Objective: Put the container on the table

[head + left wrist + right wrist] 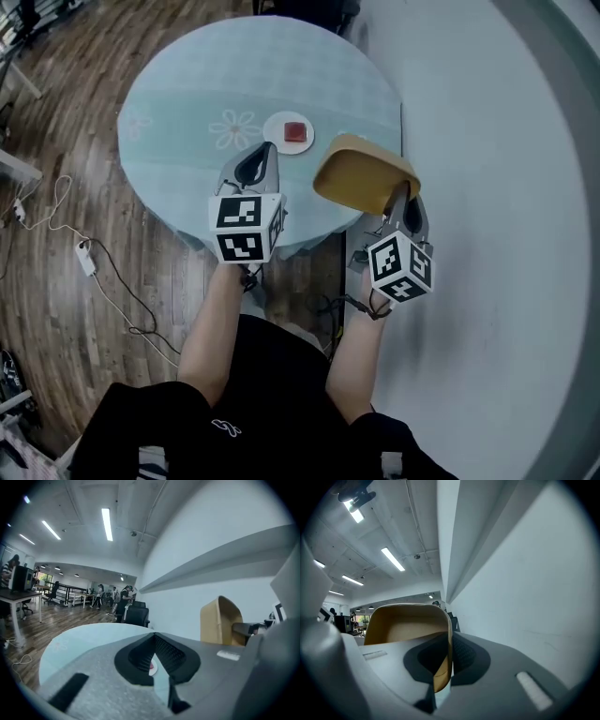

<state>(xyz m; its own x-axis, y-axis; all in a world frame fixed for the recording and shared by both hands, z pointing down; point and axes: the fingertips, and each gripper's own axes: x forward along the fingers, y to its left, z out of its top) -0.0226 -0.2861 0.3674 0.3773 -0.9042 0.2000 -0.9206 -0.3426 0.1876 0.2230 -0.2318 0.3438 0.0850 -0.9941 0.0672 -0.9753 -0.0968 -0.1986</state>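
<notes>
Pinching the tan container [364, 174] by its near wall with the right gripper [401, 200], pads pressed on both faces of that thin rim. Sticking out ahead of the gripper, tilted on edge, hollow side turned toward the left. Hanging over the right-hand edge of the round pale-blue tabletop [187, 84], close beside the white wall [487, 187]. Just to the container's left, holding the left gripper [265, 150] with tips pressed together on nothing. Beyond those tips, near the tabletop's middle, a small white plate [277, 125] bearing a red block [296, 131].
</notes>
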